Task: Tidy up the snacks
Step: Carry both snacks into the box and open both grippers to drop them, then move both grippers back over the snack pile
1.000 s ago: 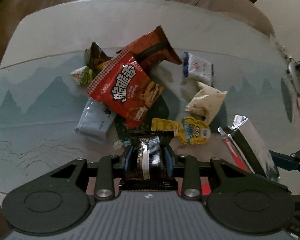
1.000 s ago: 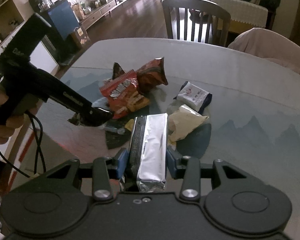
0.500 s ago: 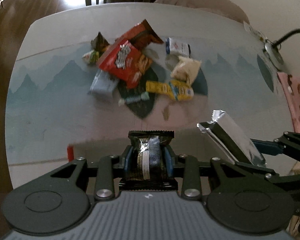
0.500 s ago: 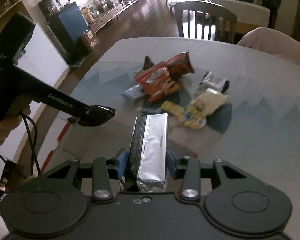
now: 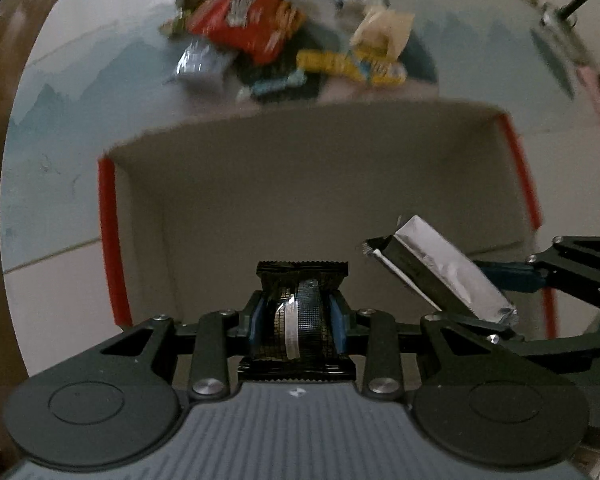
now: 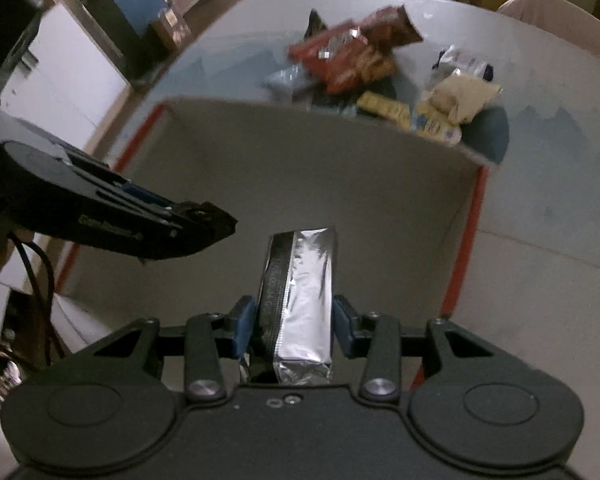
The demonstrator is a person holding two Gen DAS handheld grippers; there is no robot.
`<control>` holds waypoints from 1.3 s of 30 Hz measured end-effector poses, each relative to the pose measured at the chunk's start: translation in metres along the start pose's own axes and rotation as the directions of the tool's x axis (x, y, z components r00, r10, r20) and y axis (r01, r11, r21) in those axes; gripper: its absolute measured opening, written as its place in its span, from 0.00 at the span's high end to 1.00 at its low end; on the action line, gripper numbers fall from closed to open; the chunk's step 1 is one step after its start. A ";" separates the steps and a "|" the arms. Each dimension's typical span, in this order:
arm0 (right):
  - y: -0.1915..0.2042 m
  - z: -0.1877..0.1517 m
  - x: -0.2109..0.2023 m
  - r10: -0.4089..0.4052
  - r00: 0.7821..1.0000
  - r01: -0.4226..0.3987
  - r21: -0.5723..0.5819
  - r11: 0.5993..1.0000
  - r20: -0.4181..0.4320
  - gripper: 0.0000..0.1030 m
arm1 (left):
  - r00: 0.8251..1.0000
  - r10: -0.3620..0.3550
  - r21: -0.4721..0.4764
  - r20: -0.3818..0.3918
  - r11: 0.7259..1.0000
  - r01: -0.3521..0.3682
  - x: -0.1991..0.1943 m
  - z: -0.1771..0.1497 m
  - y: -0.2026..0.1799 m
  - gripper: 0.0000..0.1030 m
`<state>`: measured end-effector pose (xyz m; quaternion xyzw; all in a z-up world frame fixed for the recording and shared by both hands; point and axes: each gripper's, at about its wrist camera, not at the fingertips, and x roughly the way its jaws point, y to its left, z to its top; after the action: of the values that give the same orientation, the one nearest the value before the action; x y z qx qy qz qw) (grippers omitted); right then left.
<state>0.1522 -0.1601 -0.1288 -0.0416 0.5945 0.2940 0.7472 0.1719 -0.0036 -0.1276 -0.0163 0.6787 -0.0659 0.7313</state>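
The left gripper is clamped on a small black snack packet, and the right gripper is clamped on a silver foil snack pack; both hang above the open cardboard box with red-taped edges that sits on the desk. The box looks empty from both views. Beyond its far wall the rest of the snacks lie in a loose heap: a red chip bag, a yellow packet, a cream pouch and a pale blue-grey packet. The main risk is the two grippers crowding each other, since the foil pack's free end sits just beside the left gripper's right side; a careless drop could knock one packet against the other or tip it onto the box rim. The foil pack is long and held near one end, so it may swing or land on edge against a wall. Letting go too far out could also send a packet over the near wall onto the desk.
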 end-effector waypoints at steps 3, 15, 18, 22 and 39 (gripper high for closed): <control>0.005 -0.005 0.014 -0.017 1.000 0.017 -0.008 1.000 -0.022 0.60 | 1.000 0.012 0.006 -0.024 1.000 -0.012 0.013 -0.005 -0.001 0.68; 0.014 -0.014 0.041 -0.030 0.996 0.031 0.008 1.000 -0.082 0.61 | 0.993 0.015 0.036 -0.115 0.999 -0.011 0.046 -0.010 -0.011 0.68; 0.014 -0.013 0.044 -0.031 0.996 0.031 0.009 0.999 -0.088 0.60 | 0.990 -0.012 0.027 -0.138 1.000 0.016 0.048 -0.009 -0.009 0.68; 0.013 -0.012 0.043 -0.036 0.996 0.037 0.008 0.999 -0.087 0.60 | 0.990 -0.015 0.021 -0.142 1.000 0.019 0.051 -0.004 -0.005 0.67; 0.002 -0.013 -0.029 -0.012 0.996 0.008 0.046 0.999 0.085 0.58 | 0.994 -0.049 0.041 0.102 0.998 0.045 -0.034 -0.010 -0.002 0.62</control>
<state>0.1368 -0.1751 -0.1057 -0.0146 0.5683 0.2782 0.7742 0.1594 -0.0009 -0.0946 -0.0214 0.6381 -0.0951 0.7638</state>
